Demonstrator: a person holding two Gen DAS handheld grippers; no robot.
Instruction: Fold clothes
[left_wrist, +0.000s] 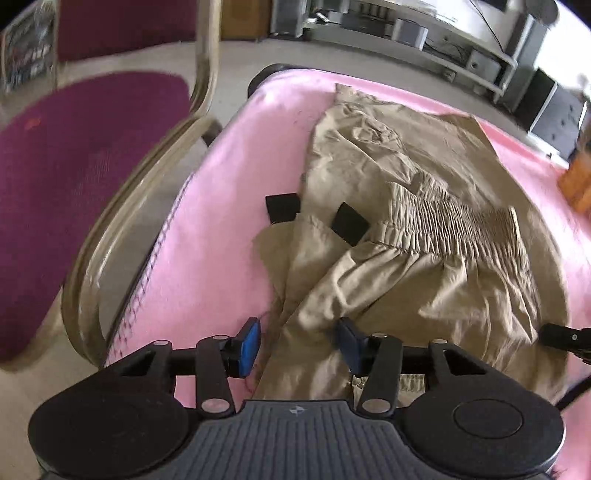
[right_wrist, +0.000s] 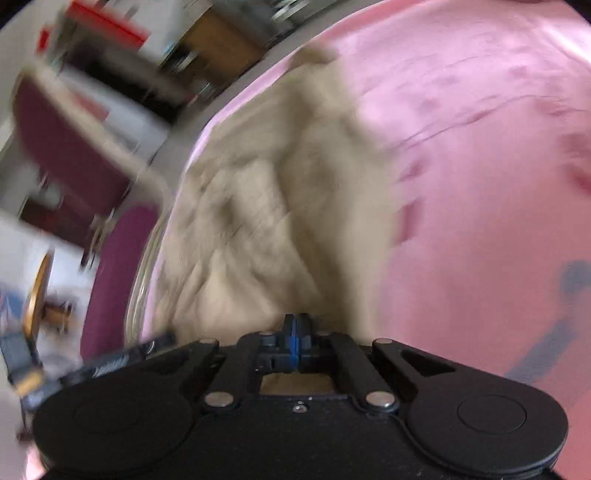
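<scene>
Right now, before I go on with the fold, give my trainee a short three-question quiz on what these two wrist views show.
1. True or false: the left gripper has its jaws parted over the edge of the beige trousers.
2. What covers the table under the trousers?
A. a pink cloth
B. a bare wooden top
C. a green towel
3. Fill in: the right gripper has its jaws ____.

Key
1. True: one fingertip is over the pink cloth, the other over the fabric.
2. A.
3. Shut: the blue pads meet; whether fabric is pinched between them cannot be told.
</scene>
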